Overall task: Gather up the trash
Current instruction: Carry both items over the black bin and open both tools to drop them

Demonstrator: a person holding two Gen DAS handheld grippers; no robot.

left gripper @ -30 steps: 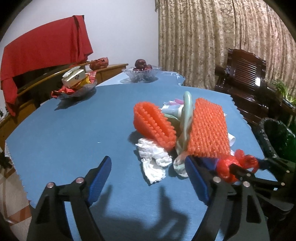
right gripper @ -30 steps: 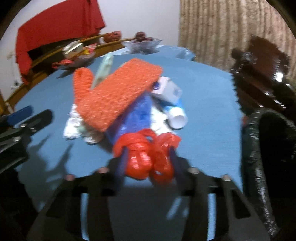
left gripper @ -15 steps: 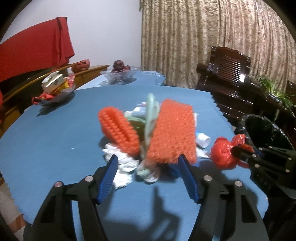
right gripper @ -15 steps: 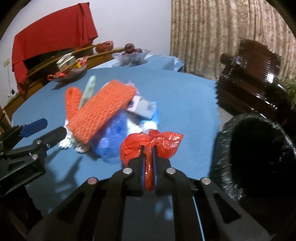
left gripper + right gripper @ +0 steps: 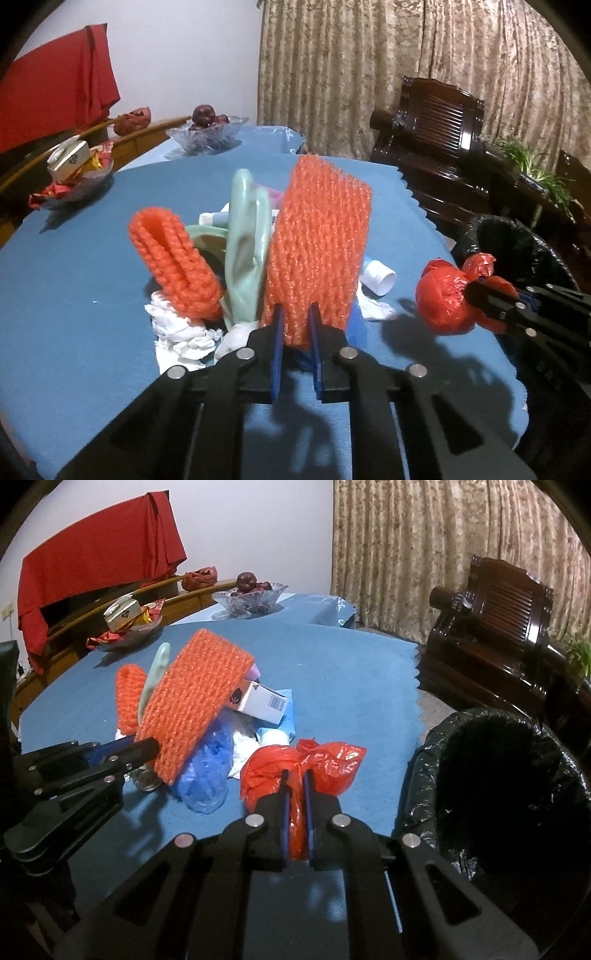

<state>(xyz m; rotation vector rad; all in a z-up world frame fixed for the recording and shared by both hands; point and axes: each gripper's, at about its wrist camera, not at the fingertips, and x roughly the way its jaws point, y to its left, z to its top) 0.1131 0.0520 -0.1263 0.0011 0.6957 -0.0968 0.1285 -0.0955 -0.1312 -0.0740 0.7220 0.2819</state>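
Observation:
My left gripper (image 5: pixel 295 314) is shut on the lower edge of a big orange foam net sleeve (image 5: pixel 319 240), which also shows in the right wrist view (image 5: pixel 195 709). My right gripper (image 5: pixel 295 779) is shut on a knotted red plastic bag (image 5: pixel 295 764), held above the table edge beside the black-lined trash bin (image 5: pixel 495 775). The bag (image 5: pixel 447 295) and bin (image 5: pixel 517 243) also show at the left wrist view's right. The trash pile holds a smaller orange sleeve (image 5: pixel 173 262), a pale green glove (image 5: pixel 243 240), white tissue (image 5: pixel 181 332), a blue bag (image 5: pixel 207 771) and a small carton (image 5: pixel 262 701).
The table has a blue cloth (image 5: pixel 332 672). At its far end stand a glass fruit bowl (image 5: pixel 251 594) and a dish of snacks (image 5: pixel 125 624). A dark wooden chair (image 5: pixel 498 635) stands right of the table, behind the bin. Red cloth (image 5: pixel 96 557) hangs far left.
My left gripper moved forward and closed on the big orange sleeve. My right gripper pulled the red bag off the pile and carried it right toward the bin.

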